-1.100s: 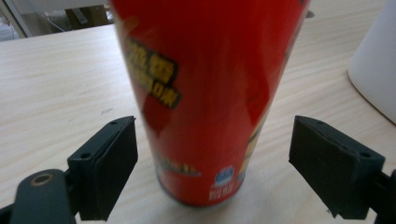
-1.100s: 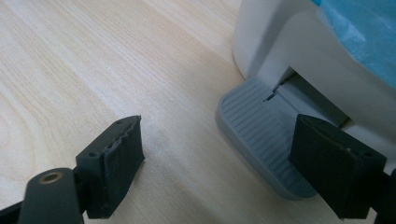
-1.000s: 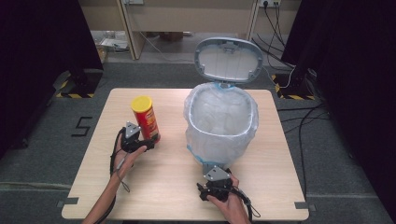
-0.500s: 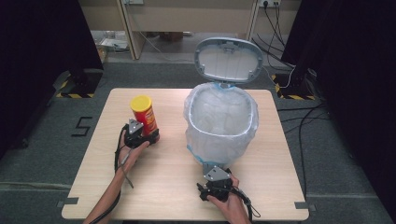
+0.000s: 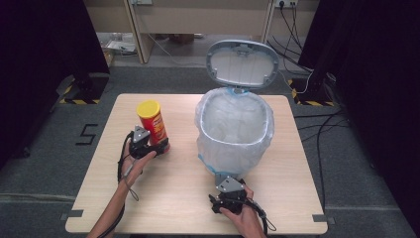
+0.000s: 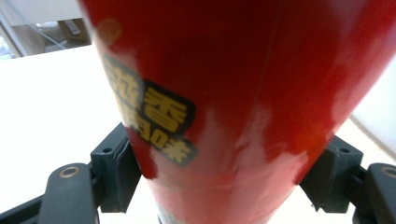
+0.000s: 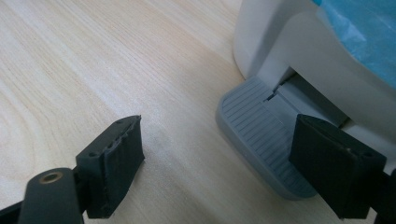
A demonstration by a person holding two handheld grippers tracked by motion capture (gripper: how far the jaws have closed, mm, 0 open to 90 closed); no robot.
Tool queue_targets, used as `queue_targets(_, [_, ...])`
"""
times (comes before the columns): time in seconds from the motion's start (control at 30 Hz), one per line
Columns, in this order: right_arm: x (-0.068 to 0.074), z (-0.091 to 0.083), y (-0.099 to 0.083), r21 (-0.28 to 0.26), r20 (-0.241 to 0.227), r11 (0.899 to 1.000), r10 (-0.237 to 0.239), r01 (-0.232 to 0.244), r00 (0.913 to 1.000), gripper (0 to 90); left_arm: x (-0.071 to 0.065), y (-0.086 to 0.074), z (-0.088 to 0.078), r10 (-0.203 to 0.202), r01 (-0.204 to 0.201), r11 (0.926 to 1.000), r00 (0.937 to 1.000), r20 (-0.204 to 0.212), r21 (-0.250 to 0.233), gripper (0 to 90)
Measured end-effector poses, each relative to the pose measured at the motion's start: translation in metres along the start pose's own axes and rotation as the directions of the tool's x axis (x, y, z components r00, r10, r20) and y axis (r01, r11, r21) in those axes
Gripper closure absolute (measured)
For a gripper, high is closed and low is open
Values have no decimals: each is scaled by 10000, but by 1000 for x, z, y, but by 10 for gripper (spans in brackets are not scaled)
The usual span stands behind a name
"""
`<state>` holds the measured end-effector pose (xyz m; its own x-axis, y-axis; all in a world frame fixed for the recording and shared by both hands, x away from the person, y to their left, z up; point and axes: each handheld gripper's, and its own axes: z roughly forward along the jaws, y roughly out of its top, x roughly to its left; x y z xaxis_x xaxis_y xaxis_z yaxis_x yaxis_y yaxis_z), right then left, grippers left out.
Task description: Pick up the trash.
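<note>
A red chip can (image 5: 152, 121) with a yellow lid stands on the left half of the wooden table (image 5: 173, 198). My left gripper (image 5: 159, 147) is shut on its lower part. In the left gripper view the can (image 6: 233, 93) sits between both black pads, which touch its sides. My right gripper (image 5: 227, 185) rests low at the front of a white pedal bin (image 5: 235, 124). It stands open (image 7: 219, 158), its right jaw over the bin's grey foot pedal (image 7: 261, 135) and its left jaw above bare wood.
The bin is lined with a clear bag and its grey lid (image 5: 242, 62) stands raised at the back. A person's forearms come in from the table's near edge. Dark floor and cables surround the table.
My left gripper has slid right up to the can and closed around its base. The right gripper has stayed in place by the pedal.
</note>
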<state>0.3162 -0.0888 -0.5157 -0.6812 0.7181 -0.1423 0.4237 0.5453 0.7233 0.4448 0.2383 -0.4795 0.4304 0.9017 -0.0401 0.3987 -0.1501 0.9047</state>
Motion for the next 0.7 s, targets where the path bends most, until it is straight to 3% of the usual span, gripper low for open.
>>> queue_targets(0.3, [0,0,0,38,26,10000,11,-11,10000,172,-8,26,-23,47,-37,9998,9987,515,-185,239])
queue_targets(0.53, [0,0,0,36,-4,10000,-20,20,10000,172,-18,48,-41,91,-51,9994,9936,1128,-352,239])
queue_targets(0.7, [0,0,0,35,-14,10000,-25,25,10000,172,-25,64,-49,709,-675,9973,9893,1277,-305,239])
